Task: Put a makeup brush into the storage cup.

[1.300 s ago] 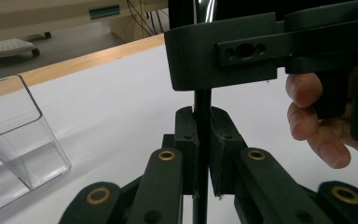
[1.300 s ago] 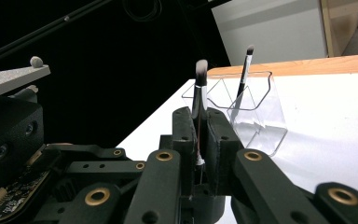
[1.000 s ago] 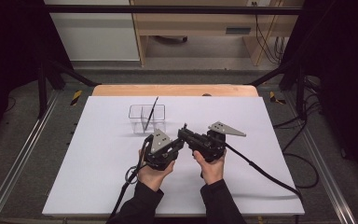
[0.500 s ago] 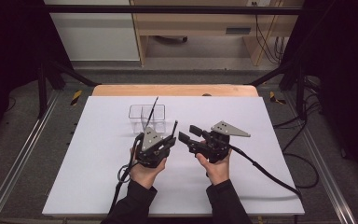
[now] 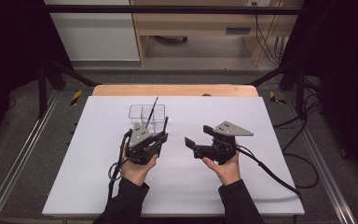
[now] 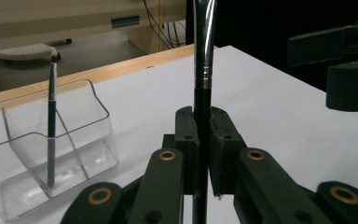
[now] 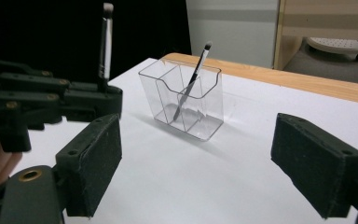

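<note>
Gripper work first: my right gripper (image 5: 189,141) is standing with its jaws spread wide, having just been opening, and nothing is lying between them; in the right gripper view I am looking straight through the gap at bare white surface (image 7: 205,186). A second ago that gripper was pressed up against the left one over the brush, and now the two are sitting apart, so I am reading this as a handover just finished.

My left gripper (image 6: 202,154) is pinching the makeup brush (image 6: 203,51) with its jaws pressed together on the black handle, the brush standing upright with the silver ferrule above the pads. From the high view the brush is now hanging just in front of the clear organizer (image 5: 147,118), nearer to it than a second ago.

Farther off, the organizer is sitting on the surface toward the far edge, with a thinner brush (image 7: 192,81) already leaning in its middle compartment. In my judgement the left gripper alone is now carrying the job, and the next move is lifting the brush over the rim and lowering it into a free compartment.
</note>
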`<state>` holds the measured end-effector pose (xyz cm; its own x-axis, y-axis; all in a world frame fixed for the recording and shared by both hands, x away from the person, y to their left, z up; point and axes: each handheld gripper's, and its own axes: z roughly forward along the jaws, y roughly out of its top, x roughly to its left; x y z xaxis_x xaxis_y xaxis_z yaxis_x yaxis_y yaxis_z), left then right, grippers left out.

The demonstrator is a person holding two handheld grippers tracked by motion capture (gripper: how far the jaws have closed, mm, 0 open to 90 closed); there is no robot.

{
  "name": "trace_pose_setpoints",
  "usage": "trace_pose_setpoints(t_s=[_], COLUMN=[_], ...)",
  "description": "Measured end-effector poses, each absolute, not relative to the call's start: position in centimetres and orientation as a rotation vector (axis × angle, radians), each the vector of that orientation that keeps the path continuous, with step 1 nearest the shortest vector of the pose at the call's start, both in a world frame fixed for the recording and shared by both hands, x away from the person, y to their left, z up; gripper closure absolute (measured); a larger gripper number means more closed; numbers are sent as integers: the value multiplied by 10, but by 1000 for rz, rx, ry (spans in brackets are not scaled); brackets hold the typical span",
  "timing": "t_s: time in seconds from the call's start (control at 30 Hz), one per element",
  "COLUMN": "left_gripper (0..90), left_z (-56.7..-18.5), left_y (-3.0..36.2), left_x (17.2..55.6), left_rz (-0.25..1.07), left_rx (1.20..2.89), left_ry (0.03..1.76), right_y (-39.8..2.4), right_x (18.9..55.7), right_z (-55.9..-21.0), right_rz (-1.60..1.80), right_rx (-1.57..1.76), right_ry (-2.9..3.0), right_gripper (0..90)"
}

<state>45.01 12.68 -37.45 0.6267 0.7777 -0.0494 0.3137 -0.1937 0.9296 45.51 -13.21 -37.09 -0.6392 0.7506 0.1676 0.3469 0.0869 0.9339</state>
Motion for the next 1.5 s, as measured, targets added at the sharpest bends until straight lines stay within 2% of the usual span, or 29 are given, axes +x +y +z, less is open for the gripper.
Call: trace_pose_setpoints(t_s=[0.37,1.1,1.5], left_gripper=[829,828,828], left_z=[-368,-352,-350], left_y=[140,165,172], left_x=[451,459,475], left_rz=[561,605,617], left_rx=[1769,1751,1776], left_ry=[887,888,902], right_y=[-150,-186,-190], right_x=[450,436,434], right_z=[-377,-393,-397], right_rz=[1491,1389,1333], right_rx=[1089,1142,1142], right_ry=[1997,1970,1979], right_gripper=[65,33,32])
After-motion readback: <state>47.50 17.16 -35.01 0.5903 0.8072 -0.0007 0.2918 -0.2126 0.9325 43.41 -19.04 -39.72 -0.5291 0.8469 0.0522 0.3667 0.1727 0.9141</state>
